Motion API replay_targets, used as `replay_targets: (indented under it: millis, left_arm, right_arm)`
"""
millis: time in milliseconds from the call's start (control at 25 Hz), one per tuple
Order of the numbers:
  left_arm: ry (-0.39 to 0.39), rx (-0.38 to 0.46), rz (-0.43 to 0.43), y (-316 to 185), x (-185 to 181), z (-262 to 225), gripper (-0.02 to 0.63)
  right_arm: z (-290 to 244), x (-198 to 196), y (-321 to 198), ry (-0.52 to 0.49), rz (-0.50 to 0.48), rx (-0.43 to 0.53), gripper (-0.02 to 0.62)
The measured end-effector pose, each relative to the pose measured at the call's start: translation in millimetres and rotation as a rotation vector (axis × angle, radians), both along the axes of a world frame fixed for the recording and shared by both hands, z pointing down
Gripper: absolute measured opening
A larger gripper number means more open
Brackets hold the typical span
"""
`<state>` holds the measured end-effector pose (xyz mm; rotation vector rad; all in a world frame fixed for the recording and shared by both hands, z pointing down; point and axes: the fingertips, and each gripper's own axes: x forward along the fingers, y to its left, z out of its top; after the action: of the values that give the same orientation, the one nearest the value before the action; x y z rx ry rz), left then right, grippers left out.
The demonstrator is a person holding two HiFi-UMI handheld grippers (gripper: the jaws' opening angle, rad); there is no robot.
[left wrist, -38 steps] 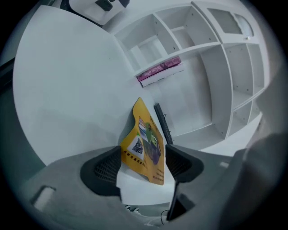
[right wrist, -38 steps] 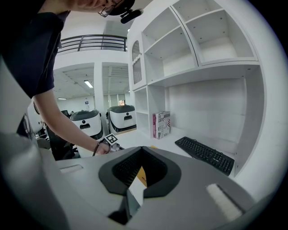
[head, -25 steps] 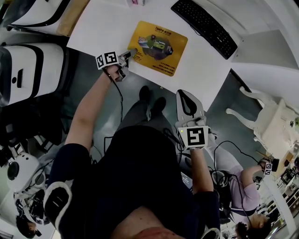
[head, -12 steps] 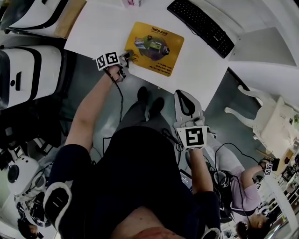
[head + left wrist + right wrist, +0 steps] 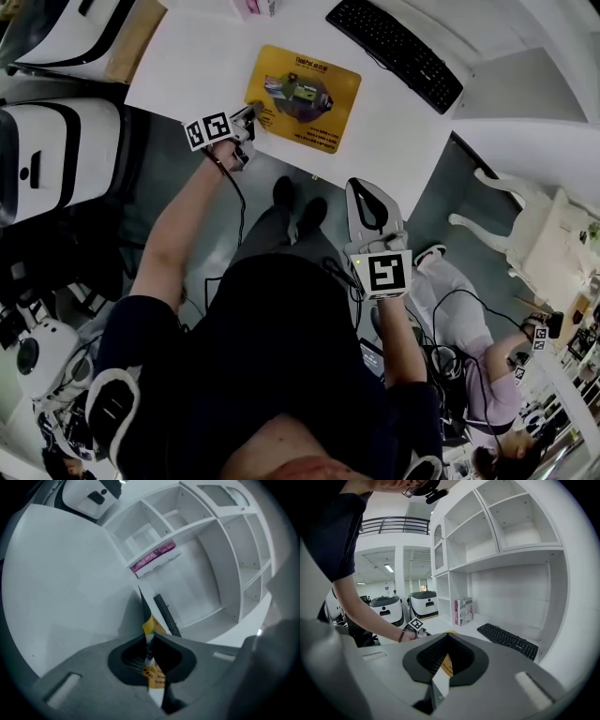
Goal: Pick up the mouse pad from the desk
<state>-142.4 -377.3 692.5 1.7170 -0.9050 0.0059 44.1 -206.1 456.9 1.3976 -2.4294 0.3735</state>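
When viewed from the head, shows the left gripper (image 5: 251, 114) biting the near left corner of the yellow mouse pad (image 5: 305, 98), with the rest lying flat on the white desk (image 5: 187, 66) short of the keyboard (image 5: 394, 52). Shows the right gripper (image 5: 364, 187) hanging off the desk, well apart from the pad.

Left gripper view: clamped tight on the thin corner after just closing, pad edge-on between the jaws.

Right gripper view: jaws together, holding nothing.

Likely risks: could slip free on lifting, with so small a bite on a floppy sheet; could sweep into the keyboard if swung forward.
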Motion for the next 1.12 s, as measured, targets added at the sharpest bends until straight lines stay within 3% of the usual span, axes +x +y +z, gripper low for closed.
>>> replay_targets:
  millis: [440,1120]
  left_arm:
    - [0.025,0.151,0.052,13,23,-64,0.017]
    - [-0.096,0.431,0.127,26,40,-161,0.017]
  right_arm:
    - [-14,3,4,-0.005,0.003,0.029,0.0]
    - [-26,15,6,0.019,0.043,0.08,0.0]
